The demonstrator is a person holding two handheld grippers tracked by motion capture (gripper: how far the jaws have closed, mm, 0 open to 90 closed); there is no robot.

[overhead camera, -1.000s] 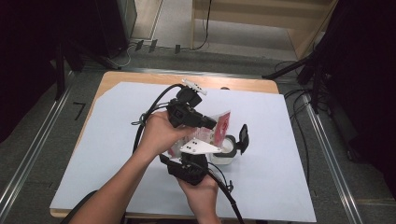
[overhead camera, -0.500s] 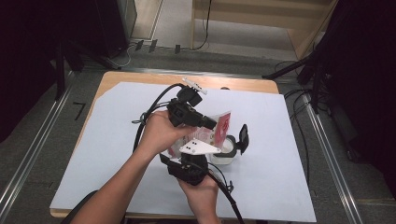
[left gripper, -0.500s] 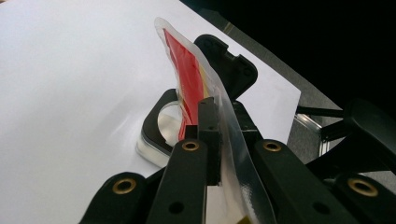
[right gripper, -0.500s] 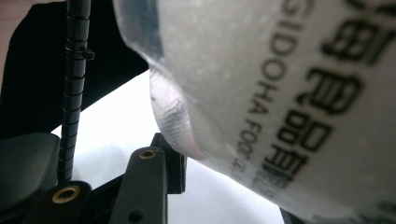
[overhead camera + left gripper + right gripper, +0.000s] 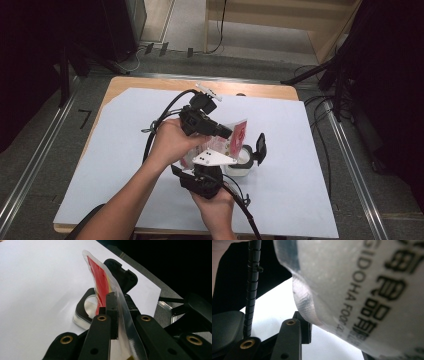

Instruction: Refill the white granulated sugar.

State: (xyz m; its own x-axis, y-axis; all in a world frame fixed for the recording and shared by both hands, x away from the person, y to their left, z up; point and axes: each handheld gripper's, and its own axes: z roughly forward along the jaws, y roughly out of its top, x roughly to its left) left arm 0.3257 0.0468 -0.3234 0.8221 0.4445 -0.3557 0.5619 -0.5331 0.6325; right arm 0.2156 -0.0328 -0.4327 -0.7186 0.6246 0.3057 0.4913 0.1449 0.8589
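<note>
Left tongs pinch a red sauce packet over an open tub on the bench; right tongs' grip can't tell; tear slowly w/ steady hold.

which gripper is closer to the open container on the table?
Left. The left gripper, shut on the packet, hangs just over the container. The right gripper sits beside it on the person's side, under the packet.

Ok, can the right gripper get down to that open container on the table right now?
Probably not directly. The packet, clamped in the left gripper, hangs right above the container, and close against the right gripper. It would need to swing aside first.
</note>
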